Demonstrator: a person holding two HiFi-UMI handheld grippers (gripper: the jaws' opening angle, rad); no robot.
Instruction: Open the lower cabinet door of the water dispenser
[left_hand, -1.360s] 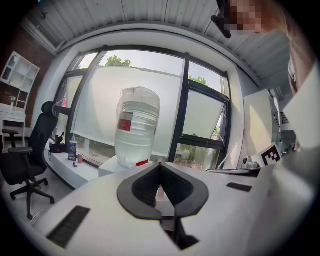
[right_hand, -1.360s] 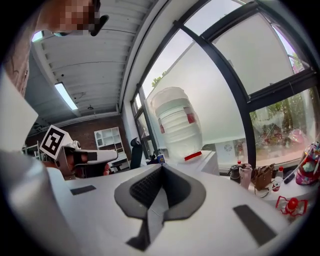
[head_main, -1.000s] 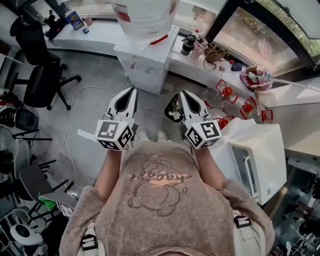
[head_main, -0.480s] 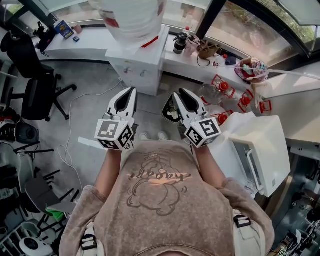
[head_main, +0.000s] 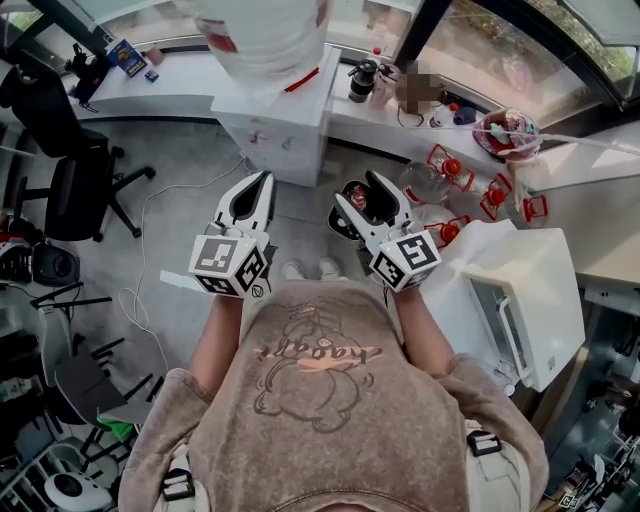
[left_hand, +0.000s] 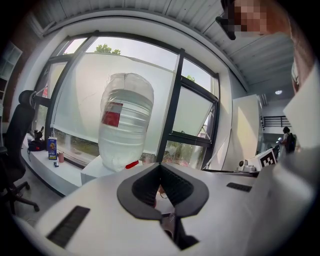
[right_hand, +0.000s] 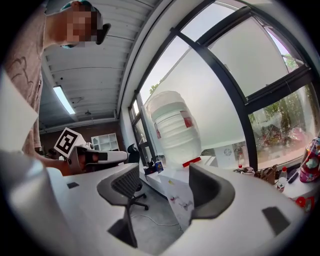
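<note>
The water dispenser (head_main: 285, 125) stands ahead against the window counter. Its lower cabinet door (head_main: 285, 168) sits low on the front face and, as far as it shows, is closed. No handle can be made out, so the likeliest slip is a grab at the wrong edge, with the pads skidding off the smooth panel. A hard tug could also rock the cabinet, which looks top-heavy under its large water bottle (head_main: 265, 35). Both tools hang well apart from it: the right gripper (head_main: 358, 190) has just been opening and gapes wide with nothing between its jaws, while the left gripper (head_main: 264, 180) is pinched closed and empty. A loose cable (head_main: 137, 250) on the floor could catch a foot stepping in. Counted: one dispenser, one bottle, two grippers, one cable, one black office chair (head_main: 75, 185) clearly seen, and red-capped jugs (head_main: 452, 172) too jumbled to number.
</note>
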